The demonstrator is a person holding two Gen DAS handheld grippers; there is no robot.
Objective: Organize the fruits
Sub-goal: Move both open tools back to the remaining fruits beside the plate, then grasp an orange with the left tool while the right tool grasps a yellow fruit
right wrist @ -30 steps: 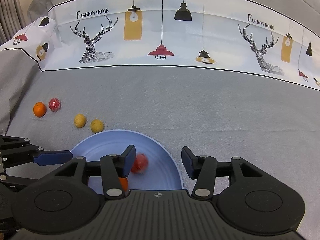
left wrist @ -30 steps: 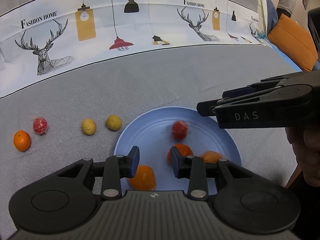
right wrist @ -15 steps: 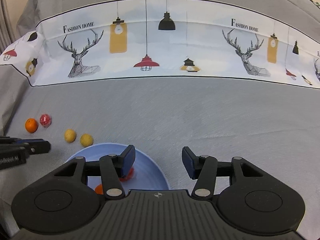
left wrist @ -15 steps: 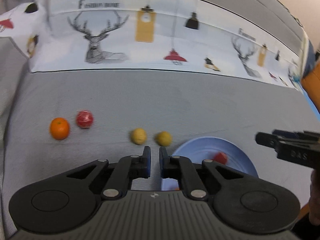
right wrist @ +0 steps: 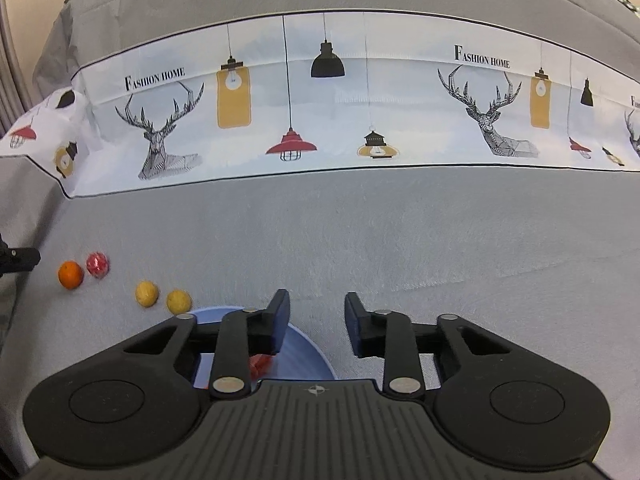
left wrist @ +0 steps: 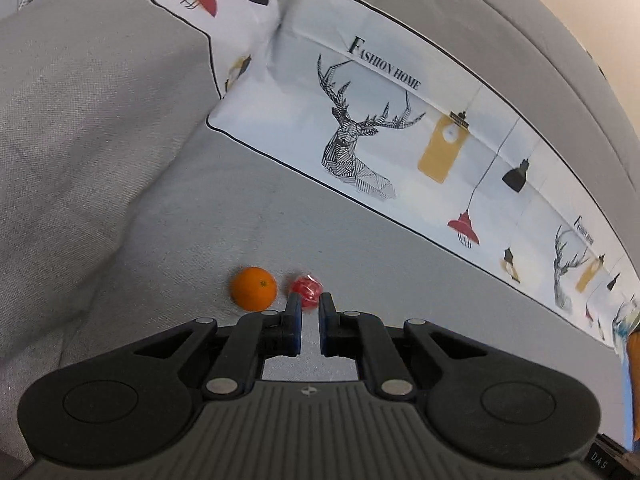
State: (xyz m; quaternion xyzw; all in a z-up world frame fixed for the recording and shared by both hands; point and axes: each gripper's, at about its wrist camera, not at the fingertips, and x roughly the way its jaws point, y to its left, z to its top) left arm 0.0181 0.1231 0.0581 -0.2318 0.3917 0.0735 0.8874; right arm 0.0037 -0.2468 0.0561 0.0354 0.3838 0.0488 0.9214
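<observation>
Left gripper [left wrist: 310, 304] clenched empty near the orange [left wrist: 253, 289].
Only the right view shows the plate [right wrist: 304, 346]; right gripper [right wrist: 316, 312], jaws just narrowing, grasps nothing.

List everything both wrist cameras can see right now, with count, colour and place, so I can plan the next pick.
orange: 1, orange, on the grey cloth at far left, beside the red fruit.
red fruit: 1, red and shiny, just right of the orange, directly ahead of the left gripper.
yellow fruits: 2, dull yellow, side by side between the red fruit and the plate.
plate: 1, light blue, under the right gripper; something red lies in it, mostly hidden.
tablecloth: 1, grey with a white band of deer and lamp prints.
left gripper: 1, black, jaws nearly together, nothing between them.
right gripper: 1, black, jaws apart after closing partway, nothing between them.
</observation>
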